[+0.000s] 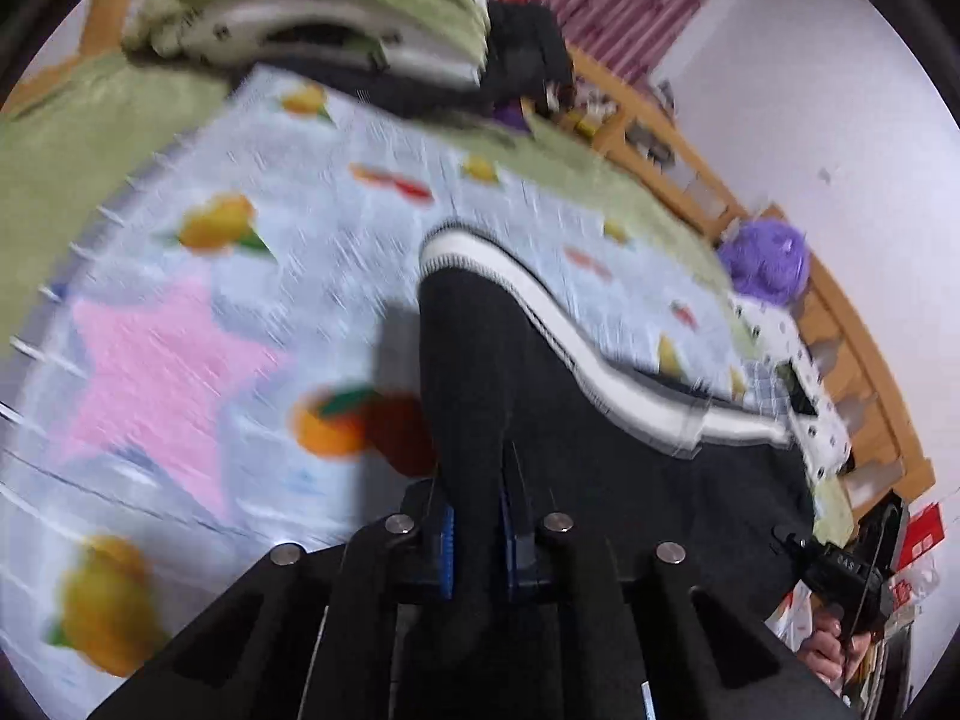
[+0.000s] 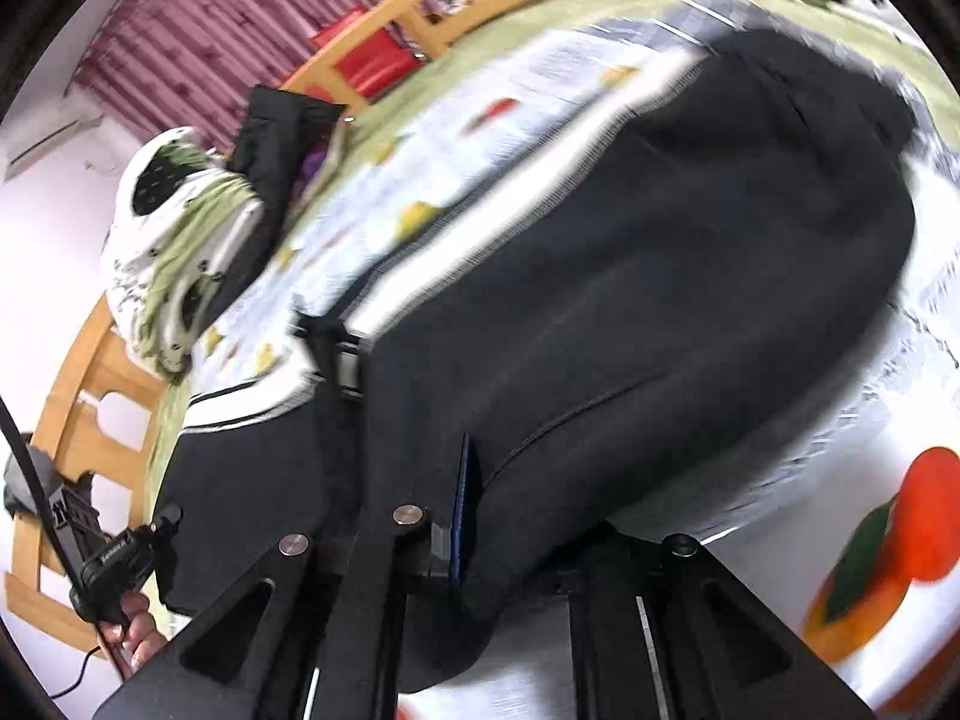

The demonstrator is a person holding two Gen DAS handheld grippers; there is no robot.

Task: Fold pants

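Black pants [image 1: 480, 348] with a white side stripe [image 1: 576, 330] are held above a bed. My left gripper [image 1: 477, 534] is shut on a fold of the black fabric, which runs up between its blue-padded fingers [image 1: 447, 546]. My right gripper [image 2: 480, 516] is shut on another part of the pants [image 2: 660, 276], whose cloth drapes over it and hides one finger. The other hand-held gripper shows at the lower right of the left wrist view [image 1: 840, 582] and the lower left of the right wrist view [image 2: 114, 564]. Both views are motion-blurred.
A pale blue bedspread [image 1: 252, 276] with fruit prints and a pink star covers the bed. Folded bedding [image 1: 312, 6] and dark clothes are piled at the far end. A wooden bed frame [image 1: 852, 330], a purple plush [image 1: 765, 258] and maroon curtains [image 2: 240, 12] border it.
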